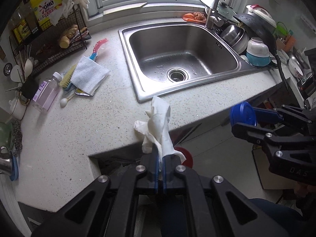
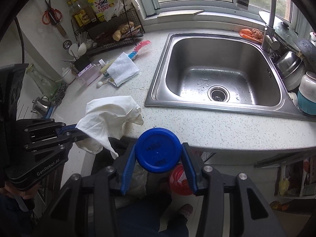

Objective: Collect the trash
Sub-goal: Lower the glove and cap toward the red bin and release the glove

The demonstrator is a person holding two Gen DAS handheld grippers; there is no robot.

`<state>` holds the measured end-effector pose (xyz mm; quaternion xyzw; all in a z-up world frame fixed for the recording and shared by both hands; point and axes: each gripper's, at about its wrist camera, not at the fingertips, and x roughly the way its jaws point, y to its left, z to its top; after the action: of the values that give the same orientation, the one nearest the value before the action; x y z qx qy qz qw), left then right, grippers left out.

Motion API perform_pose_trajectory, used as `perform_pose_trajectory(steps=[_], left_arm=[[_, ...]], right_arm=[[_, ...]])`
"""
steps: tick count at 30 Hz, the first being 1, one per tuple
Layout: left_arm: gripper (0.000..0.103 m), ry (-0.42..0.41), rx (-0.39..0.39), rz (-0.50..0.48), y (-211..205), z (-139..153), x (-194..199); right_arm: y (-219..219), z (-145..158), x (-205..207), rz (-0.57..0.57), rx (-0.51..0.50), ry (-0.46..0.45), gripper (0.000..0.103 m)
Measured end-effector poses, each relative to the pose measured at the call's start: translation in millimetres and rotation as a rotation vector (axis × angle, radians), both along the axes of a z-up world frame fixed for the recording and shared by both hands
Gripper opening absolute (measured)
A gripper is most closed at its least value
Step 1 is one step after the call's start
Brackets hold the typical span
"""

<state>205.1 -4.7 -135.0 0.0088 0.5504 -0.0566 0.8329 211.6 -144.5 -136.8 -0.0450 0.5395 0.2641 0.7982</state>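
Note:
My left gripper (image 1: 160, 158) is shut on a crumpled white tissue (image 1: 158, 126) and holds it in the air over the counter's front edge. The tissue also shows in the right wrist view (image 2: 110, 118), with the left gripper (image 2: 77, 132) at the left. My right gripper (image 2: 159, 152) is shut on a round blue lid (image 2: 159, 150), held in front of the counter edge. In the left wrist view the lid (image 1: 243, 114) and right gripper (image 1: 244, 121) are at the right. A red bin (image 2: 180, 179) shows below on the floor.
The speckled counter (image 1: 79, 122) holds a steel sink (image 1: 183, 59), a folded white cloth (image 1: 88, 75), a brush, a clear bottle (image 1: 47, 92) and a wire rack (image 1: 49, 39). Stacked pots and bowls (image 1: 254, 45) stand right of the sink.

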Motion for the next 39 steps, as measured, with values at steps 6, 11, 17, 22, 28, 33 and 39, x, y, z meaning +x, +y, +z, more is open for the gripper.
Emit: perform_pose_trajectory(steps=[6,11,17,22,28,33,39], left_arm=[[0.002,0.031,-0.013,-0.016,-35.0,-16.8,-23.0],[0.002,0.077,-0.023,-0.035,-59.7,-46.9,-35.6],[0.002,0.162,-0.039,-0.049,-80.8,-109.4,-37.4],[0.002,0.232,-0.046,-0.051,-93.1,-181.0,-29.3],[0.002,0.274,-0.073,-0.062,-100.1,-272.6,-19.4],[0.003,0.304,-0.062,-0.084,-109.7,-320.2,-9.2],[0.037,0.297,-0.063,-0.067,-112.2,-324.6,-1.7]], right_arm=[[-30.3,-8.5,-25.3,-0.021,-0.005,0.020,0.043],[-49.6,-29.8,-41.8,-0.050,-0.024,0.047,0.043],[-61.5,-74.0,-52.0,-0.065,-0.063,0.091,0.043],[-69.9,-129.0,-54.2,-0.082,-0.095,0.120,0.043],[-83.5,-207.0,-46.5,-0.126,-0.115,0.168,0.043],[-90.9,-260.8,-41.7,-0.155,-0.132,0.221,0.043],[-94.1,-274.2,-40.0,-0.184,-0.142,0.243,0.043]])
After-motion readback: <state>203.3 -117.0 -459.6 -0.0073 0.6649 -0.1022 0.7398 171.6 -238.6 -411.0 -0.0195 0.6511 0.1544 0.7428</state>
